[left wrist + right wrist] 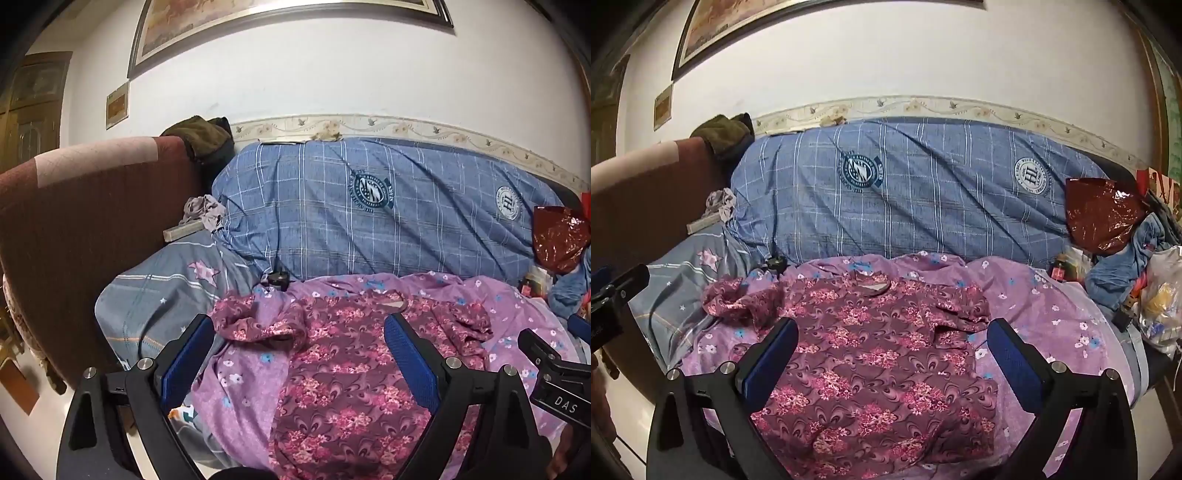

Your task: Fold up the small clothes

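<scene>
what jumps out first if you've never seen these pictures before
The maroon floral-print top lies spread, neck opening away from the cameras, on a lilac flowered bedsheet, with both sleeves crumpled. Behind it a big blue checked quilt with round crests fills the back of the bed, and a shiny dark red plastic bag sits at its right end. The left gripper and right gripper both hover wide open above the top.

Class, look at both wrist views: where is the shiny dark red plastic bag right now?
The shiny red bag sits at the far right of both views, against the blue checked quilt, above a crumpled blue garment.
</scene>
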`<control>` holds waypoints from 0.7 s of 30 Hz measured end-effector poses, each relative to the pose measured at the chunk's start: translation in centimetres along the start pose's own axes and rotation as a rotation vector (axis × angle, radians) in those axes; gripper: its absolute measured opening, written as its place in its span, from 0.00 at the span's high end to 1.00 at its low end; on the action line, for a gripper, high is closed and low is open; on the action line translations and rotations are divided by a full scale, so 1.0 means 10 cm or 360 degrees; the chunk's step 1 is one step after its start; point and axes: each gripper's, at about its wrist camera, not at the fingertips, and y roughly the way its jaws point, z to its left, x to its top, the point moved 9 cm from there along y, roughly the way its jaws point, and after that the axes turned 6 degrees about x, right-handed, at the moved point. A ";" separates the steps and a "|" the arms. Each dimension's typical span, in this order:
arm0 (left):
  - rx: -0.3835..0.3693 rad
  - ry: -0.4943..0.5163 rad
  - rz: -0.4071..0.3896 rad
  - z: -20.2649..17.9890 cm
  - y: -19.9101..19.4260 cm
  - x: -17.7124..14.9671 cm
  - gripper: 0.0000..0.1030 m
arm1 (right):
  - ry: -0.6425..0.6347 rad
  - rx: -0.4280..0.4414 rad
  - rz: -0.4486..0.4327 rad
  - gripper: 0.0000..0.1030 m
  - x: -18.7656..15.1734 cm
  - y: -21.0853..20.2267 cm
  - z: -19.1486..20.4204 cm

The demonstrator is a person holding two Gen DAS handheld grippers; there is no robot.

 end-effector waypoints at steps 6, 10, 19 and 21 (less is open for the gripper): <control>0.0016 0.0021 0.0048 -0.07 0.20 -0.01 0.09 | -0.0016 -0.0023 0.0061 0.00 0.01 0.17 0.01; 0.0023 0.0031 0.0040 -0.13 0.25 -0.03 0.09 | -0.0027 -0.0042 0.0085 0.00 0.00 0.25 -0.01; -0.0013 0.0103 0.0058 -0.33 0.21 -0.02 0.09 | -0.0024 -0.0045 0.0097 0.00 0.00 0.25 -0.09; -0.0016 0.0111 0.0054 -0.35 0.17 0.00 0.09 | -0.0018 -0.0042 0.0097 0.00 -0.01 0.24 -0.10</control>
